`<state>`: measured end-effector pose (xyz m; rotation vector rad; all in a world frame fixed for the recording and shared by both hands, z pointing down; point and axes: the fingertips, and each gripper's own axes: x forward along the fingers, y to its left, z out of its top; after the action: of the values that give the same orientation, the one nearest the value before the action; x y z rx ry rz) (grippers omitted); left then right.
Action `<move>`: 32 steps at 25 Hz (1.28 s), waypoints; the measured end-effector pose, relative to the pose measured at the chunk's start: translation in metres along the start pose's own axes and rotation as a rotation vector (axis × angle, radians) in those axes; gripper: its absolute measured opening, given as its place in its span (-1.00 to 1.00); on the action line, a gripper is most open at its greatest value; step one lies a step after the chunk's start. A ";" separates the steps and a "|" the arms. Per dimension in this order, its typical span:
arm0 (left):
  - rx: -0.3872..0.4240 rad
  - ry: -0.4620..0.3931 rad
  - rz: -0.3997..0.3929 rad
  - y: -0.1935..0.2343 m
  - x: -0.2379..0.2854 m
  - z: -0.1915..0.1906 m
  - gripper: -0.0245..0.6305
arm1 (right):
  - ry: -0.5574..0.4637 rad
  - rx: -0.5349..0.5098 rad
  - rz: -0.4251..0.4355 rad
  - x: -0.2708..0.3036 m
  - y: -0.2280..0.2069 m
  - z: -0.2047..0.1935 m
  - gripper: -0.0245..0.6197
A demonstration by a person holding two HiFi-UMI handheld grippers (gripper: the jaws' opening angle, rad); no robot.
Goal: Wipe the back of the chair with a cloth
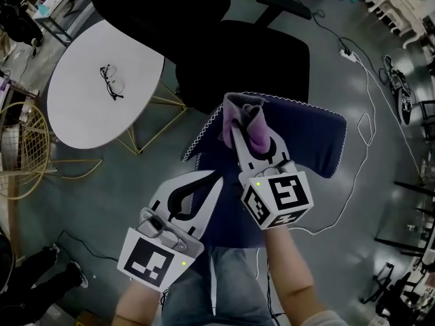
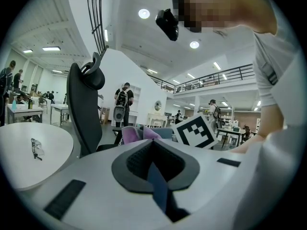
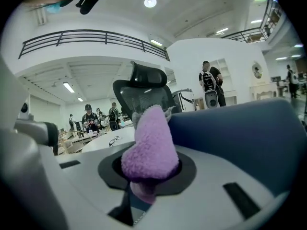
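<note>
The right gripper [image 3: 148,169] is clenched on the purple cloth [image 3: 148,145], and the fluffy bunch bulges out past its fingertips. The blue chair back [image 1: 309,138] lies under and just right of those fingers (whether the cloth touches it is unclear). The left gripper [image 1: 213,176] is pinched closed on nothing. It sits behind the right one, tips angled toward it. Ahead of both stand a black office chair [image 1: 231,46] and a white table [image 1: 81,111] bearing glasses [image 1: 112,82].

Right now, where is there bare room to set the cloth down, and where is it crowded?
Free: the white table, bare all around the glasses. Crowded: the blue chair back, where the right gripper clamps the purple cloth with the left gripper shut beside it.
</note>
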<state>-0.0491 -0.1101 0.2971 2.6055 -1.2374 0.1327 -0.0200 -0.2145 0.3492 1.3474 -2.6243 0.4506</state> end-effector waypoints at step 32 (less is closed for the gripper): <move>0.048 0.027 -0.112 -0.043 0.042 0.003 -0.89 | -0.040 0.097 -0.258 -0.069 -0.108 0.002 -0.68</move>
<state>0.0103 -0.1164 0.2938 2.6967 -1.0895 0.1782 0.1084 -0.2213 0.3496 1.7131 -2.4382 0.5232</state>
